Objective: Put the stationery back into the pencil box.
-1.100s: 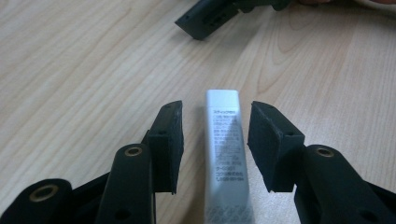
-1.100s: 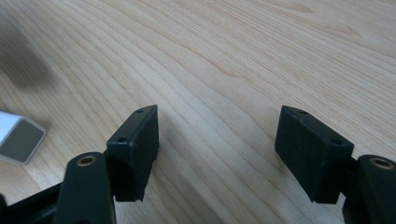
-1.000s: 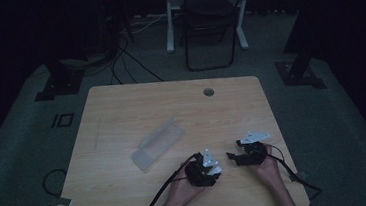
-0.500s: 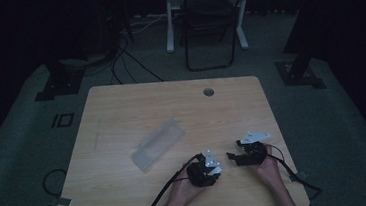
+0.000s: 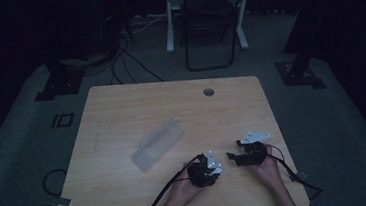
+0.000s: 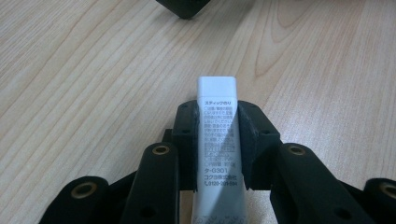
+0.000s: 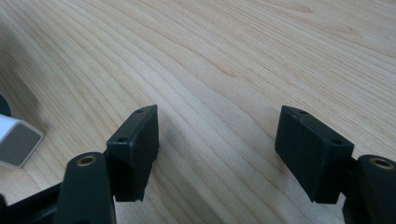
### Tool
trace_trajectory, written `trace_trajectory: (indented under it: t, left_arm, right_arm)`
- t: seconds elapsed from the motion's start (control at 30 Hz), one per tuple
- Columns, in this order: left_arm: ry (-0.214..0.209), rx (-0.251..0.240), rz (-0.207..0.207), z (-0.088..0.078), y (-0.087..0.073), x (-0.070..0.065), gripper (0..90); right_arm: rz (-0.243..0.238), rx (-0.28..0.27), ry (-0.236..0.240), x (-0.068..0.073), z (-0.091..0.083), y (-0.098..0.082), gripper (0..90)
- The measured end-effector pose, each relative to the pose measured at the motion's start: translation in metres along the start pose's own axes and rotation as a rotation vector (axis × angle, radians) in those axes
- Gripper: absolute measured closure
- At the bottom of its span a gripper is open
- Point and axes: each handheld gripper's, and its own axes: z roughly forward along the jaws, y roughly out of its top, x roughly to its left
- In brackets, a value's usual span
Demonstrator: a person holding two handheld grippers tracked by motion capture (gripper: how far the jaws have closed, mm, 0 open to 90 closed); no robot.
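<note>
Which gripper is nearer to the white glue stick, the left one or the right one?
Left. The left gripper is shut on the glue stick, its jaws having just been closing. The right gripper stands open beside it, with the stick's end off to one side.

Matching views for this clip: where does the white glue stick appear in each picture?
High view: too small to make out at the left gripper, near the table's front edge.
Left gripper view: white glue stick at centre, clamped between the jaws, which have just been closing.
Right gripper view: its end at the left edge.
Shared landmark: wooden table.
</note>
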Motion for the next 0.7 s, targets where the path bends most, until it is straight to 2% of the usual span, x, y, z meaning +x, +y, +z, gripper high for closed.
trace_trajectory:
  t: [0.37, 0.7]
  left_arm:
    - [0.011, 0.011, 0.01, -0.003, 0.0, 0.002, 71.1]
    - [0.016, -0.019, 0.016, -0.014, 0.002, 0.004, 71.1]
  right_arm:
    - [0.0, 0.0, 0.0, 0.0, 0.0, 0.0, 30.5]
    - [0.0, 0.0, 0.0, 0.0, 0.0, 0.0, 30.5]
